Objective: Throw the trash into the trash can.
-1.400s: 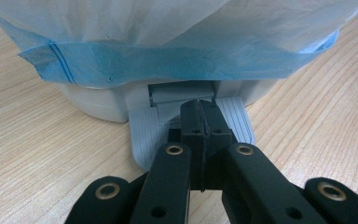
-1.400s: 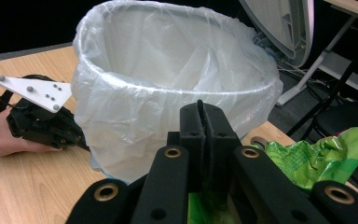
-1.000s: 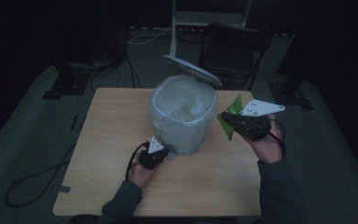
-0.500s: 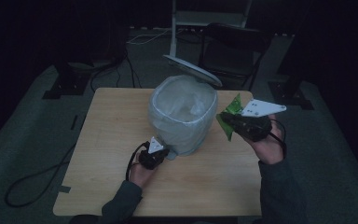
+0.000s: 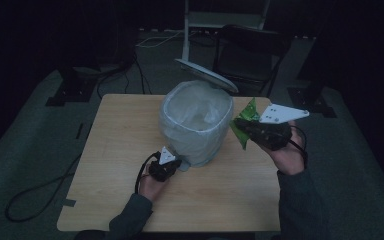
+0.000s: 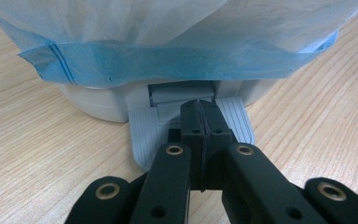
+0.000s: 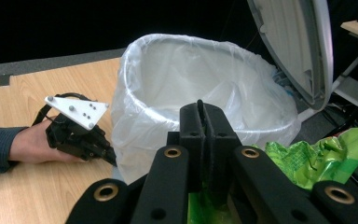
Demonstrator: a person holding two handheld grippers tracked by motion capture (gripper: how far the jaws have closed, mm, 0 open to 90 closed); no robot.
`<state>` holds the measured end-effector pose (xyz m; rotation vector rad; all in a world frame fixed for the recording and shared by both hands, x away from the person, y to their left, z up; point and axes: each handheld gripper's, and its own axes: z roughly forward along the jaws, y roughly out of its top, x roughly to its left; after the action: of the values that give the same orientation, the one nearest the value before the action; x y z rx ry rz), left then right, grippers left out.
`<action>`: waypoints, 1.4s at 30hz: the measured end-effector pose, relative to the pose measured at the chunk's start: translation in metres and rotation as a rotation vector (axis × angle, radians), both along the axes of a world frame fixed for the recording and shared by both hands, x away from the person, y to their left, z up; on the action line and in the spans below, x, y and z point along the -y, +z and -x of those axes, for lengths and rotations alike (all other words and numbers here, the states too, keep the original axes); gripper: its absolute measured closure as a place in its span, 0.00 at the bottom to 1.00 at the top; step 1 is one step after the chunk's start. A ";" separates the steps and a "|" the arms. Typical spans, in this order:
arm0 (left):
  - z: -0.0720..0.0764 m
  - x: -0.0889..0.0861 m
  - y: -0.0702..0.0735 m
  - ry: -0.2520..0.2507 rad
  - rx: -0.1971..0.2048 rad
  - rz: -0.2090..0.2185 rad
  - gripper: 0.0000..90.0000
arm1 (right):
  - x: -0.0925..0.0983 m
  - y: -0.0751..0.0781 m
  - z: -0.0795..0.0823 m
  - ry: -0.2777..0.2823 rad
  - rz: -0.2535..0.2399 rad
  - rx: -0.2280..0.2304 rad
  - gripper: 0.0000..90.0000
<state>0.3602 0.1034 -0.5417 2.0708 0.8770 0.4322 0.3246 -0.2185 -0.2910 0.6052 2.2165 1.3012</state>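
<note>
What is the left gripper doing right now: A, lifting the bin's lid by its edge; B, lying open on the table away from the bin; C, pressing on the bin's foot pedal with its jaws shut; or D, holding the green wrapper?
C: the left gripper, jaws shut, rests its tips on the ribbed grey pedal at the foot of the bin, whose lid stands raised.

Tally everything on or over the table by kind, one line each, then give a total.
Pedal bin with white liner, lid up: 1
Green wrapper, gripped by the right gripper: 1
Grippers, counting the left gripper pressing the bin's pedal: 2
Total: 4
</note>
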 end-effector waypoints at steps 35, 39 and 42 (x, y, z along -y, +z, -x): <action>0.000 0.000 0.000 -0.001 -0.001 0.000 1.00 | -0.043 0.021 -0.005 0.135 -0.044 0.027 0.97; 0.000 0.000 0.000 0.000 -0.001 0.000 1.00 | -0.049 0.023 -0.007 0.146 -0.044 0.029 0.97; 0.000 0.000 0.000 0.000 -0.001 0.000 1.00 | -0.053 0.025 -0.010 0.153 -0.047 0.031 0.97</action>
<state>0.3601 0.1034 -0.5416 2.0713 0.8769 0.4313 0.3344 -0.1656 -0.2660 0.4366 2.2496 1.4327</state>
